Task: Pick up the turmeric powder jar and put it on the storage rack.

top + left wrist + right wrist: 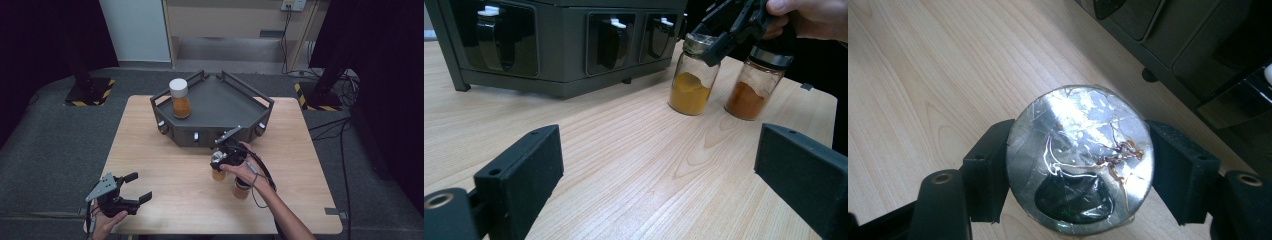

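Note:
A glass jar of yellow powder (pixel 218 173) (pixel 691 84) stands on the wooden table in front of the dark tray. Its foil-covered top (pixel 1079 150) sits between my right gripper's (pixel 219 161) (pixel 720 41) (pixel 1079 167) jaws, which come down from above with both pads against the rim. Just to its right stands a second jar of orange-brown powder (pixel 241 189) (pixel 754 86), partly under the hand. My left gripper (pixel 141 186) (pixel 659 175) rests at the table's front left, open and with nothing in it, pointing toward the two jars.
A dark angular tray (pixel 220 97) on a base with knobbed drawers (pixel 609 42) fills the table's back middle. A white-lidded jar of orange powder (pixel 180 98) stands at the tray's left. Bare wood (pixel 165 165) lies between my grippers.

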### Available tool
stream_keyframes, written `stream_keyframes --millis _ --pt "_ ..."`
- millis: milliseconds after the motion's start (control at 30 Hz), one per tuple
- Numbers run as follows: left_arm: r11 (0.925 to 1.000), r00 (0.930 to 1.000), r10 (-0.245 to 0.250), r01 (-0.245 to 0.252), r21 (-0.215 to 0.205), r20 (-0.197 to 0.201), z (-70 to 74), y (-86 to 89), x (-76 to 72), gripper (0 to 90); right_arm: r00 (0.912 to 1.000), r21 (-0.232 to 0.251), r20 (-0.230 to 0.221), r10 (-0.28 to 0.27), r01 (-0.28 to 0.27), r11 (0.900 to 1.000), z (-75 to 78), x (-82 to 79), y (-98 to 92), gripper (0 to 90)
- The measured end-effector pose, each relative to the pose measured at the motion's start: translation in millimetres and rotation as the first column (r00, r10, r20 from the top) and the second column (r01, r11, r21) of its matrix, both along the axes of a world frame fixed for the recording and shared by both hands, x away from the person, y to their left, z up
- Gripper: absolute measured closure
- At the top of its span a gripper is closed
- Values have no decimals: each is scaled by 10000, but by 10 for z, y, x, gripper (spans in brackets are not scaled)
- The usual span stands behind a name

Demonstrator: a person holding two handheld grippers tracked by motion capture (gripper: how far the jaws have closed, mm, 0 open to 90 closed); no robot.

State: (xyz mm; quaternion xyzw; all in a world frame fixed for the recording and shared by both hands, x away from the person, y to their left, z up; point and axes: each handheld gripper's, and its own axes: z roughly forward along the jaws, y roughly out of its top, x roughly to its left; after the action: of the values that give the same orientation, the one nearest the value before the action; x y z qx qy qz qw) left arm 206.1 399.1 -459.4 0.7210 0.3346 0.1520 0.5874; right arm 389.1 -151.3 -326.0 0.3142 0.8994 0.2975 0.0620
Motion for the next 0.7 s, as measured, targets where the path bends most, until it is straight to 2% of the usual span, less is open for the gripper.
stream_keyframes --millis 67,167,333,567,700 --pt "10000 10000 3 -3 -3 -14 0 1 2 46 10000 -79 40 58 -58 10000 8 -3 16 323" --pt "10000 10000 4 -3 12 -34 1 -1 4 46 9991 -159 416 77 -71 9998 25 -62 34 342" --pt "10000 10000 1 -1 10 -30 2 0 3 45 9983 -314 564 128 -111 9994 32 -103 76 344" --pt "10000 10000 5 -5 5 -35 0 1 5 45 9989 -324 422 195 -181 9993 52 -88 92 345" --pt "10000 10000 12 -12 -7 -36 -1 3 4 45 9985 -375 486 255 -237 9990 79 -97 114 346"
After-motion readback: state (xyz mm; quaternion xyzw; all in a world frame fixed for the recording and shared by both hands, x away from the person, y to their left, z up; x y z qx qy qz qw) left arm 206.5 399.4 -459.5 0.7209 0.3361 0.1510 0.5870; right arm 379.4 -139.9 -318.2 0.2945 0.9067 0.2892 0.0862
